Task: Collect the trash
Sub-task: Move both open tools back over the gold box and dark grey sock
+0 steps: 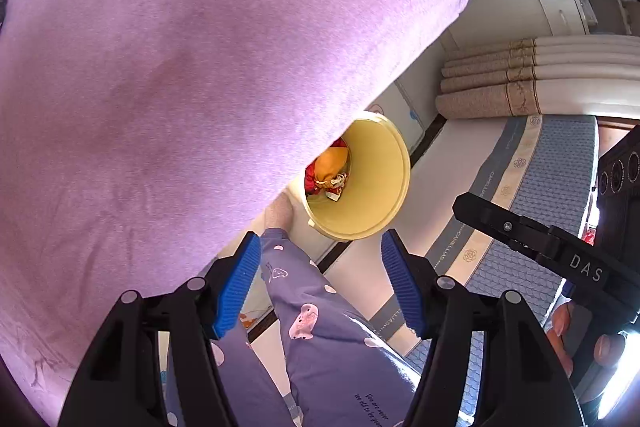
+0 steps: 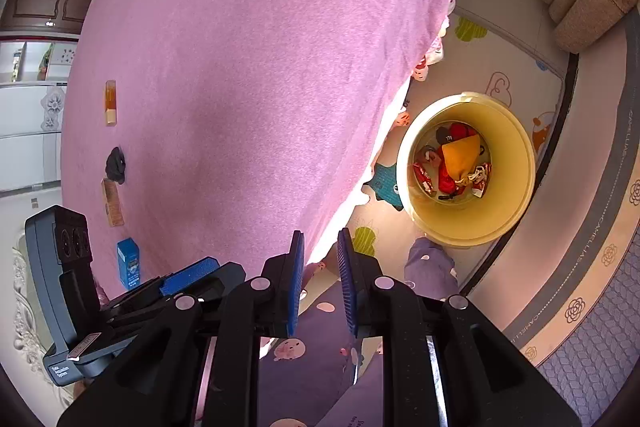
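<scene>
A yellow bin (image 2: pixel 508 195) stands on the floor beside the pink-covered table (image 2: pixel 248 67); it holds red and orange wrappers (image 2: pixel 460 163). It also shows in the left wrist view (image 1: pixel 376 195), partly hidden by the tablecloth (image 1: pixel 180 87). On the table lie an orange packet (image 2: pixel 111 102), a black crumpled item (image 2: pixel 116 165), a brown packet (image 2: pixel 112 202) and a blue carton (image 2: pixel 128 263). My left gripper (image 1: pixel 320 283) is open and empty above the floor. My right gripper (image 2: pixel 320 283) is empty, jaws a narrow gap apart, near the table edge. The left gripper's pad (image 2: pixel 188 275) shows at lower left.
The person's leg in purple patterned trousers (image 1: pixel 316 327) is below both grippers. Rolled rugs (image 1: pixel 500 83) lie on the floor beyond the bin. A patterned mattress edge (image 2: pixel 592 307) runs along the right. A play mat (image 2: pixel 472 67) covers the floor around the bin.
</scene>
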Demonstrator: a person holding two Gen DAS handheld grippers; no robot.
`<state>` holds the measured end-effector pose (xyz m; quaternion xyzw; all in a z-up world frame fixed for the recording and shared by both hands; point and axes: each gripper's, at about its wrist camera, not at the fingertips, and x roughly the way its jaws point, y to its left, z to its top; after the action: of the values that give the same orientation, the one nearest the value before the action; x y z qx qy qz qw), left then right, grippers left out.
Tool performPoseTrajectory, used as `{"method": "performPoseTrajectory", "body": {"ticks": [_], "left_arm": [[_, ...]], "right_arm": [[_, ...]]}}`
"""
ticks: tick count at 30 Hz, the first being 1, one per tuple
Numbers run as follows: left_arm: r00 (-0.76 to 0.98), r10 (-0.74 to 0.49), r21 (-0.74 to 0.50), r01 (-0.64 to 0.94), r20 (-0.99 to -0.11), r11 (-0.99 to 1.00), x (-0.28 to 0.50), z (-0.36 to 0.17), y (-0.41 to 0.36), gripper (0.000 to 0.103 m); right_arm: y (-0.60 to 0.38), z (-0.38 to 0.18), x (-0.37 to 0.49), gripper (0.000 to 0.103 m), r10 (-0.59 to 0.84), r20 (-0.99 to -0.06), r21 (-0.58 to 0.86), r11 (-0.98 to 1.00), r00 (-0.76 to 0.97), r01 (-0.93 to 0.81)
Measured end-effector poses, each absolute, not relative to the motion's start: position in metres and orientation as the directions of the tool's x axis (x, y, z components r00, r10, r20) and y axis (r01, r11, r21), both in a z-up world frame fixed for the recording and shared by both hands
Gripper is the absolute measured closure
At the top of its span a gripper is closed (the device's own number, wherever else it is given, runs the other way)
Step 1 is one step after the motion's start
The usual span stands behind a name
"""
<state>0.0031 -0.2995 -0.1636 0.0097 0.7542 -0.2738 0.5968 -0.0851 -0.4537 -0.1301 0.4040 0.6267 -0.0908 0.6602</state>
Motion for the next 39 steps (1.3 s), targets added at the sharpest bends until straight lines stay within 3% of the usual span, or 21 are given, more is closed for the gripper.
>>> {"method": "performPoseTrajectory", "body": {"ticks": [21, 39], "left_arm": [[-0.072, -0.344, -0.35, 0.101, -0.936, 0.931, 0.079, -0.148, -0.062, 0.04], [0.046, -0.265, -0.268, -0.08, -0.963, 0.96, 0.191, -0.147, 0.053, 0.039]], "right_arm": [[-0.233, -0.114, 0.056, 0.086, 0.445, -0.888, 0.456, 0.825, 0.111, 0.333], [-0.152, -0.125, 0.208, 0.086, 0.468, -0.883, 0.468, 0.867, 0.042, 0.173]]}}
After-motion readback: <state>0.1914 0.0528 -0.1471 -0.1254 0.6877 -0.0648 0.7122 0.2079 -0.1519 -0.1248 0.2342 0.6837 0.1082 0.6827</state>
